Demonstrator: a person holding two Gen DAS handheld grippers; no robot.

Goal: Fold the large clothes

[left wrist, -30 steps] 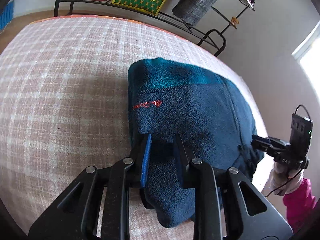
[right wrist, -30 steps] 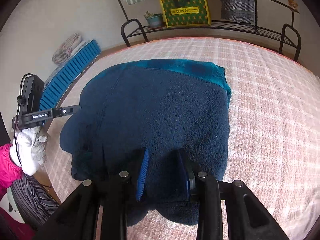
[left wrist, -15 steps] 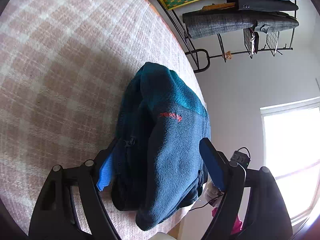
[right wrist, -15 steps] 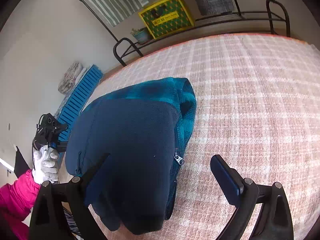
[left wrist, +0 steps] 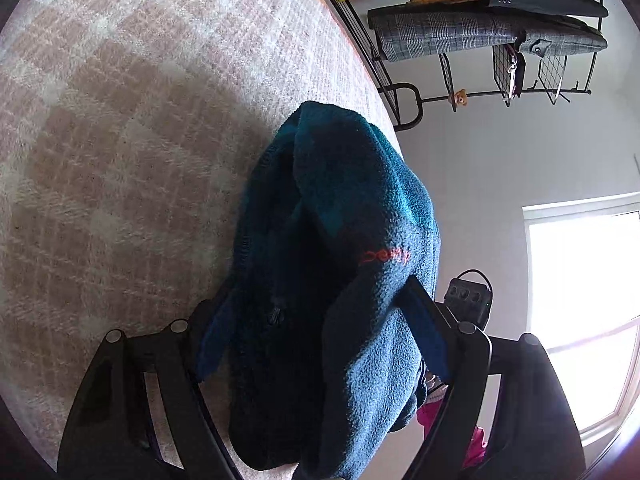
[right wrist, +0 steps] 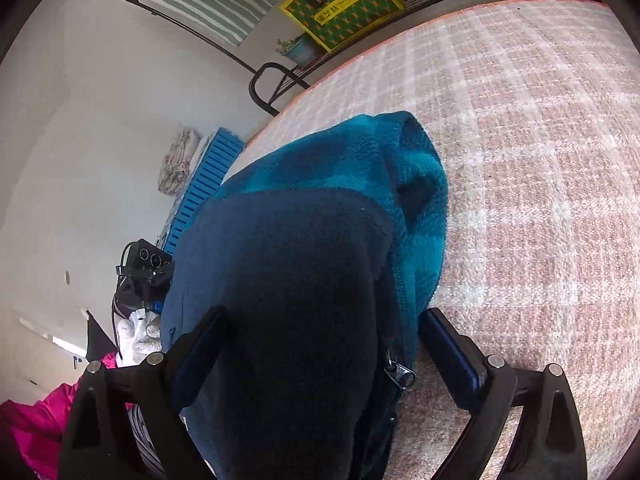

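A folded dark blue fleece jacket [left wrist: 360, 208] with a teal collar and a red chest logo lies on the plaid bed cover [left wrist: 120, 140]. My left gripper [left wrist: 320, 340] is open and straddles the near end of the bundle, one pad on each side. In the right wrist view the same jacket [right wrist: 320, 240] fills the centre, with its zipper pull hanging at the right. My right gripper [right wrist: 320, 348] straddles the bundle too. Its jaws are closing, and the pads still stand apart from the fabric's sides.
The jacket lies near the edge of the bed [right wrist: 540, 160]. A metal rack with hung clothes [left wrist: 480, 36] and a yellow-green box [right wrist: 340, 0] stand beyond the bed. A blue slatted panel [right wrist: 208, 184] leans on the wall. A white-gloved hand [right wrist: 136, 332] and a pink sleeve [right wrist: 36, 428] show at the left.
Both grippers let go of the fleece, opened wide and rolled. They then sank closer, so the folded bundle now lies between each pair of jaws.
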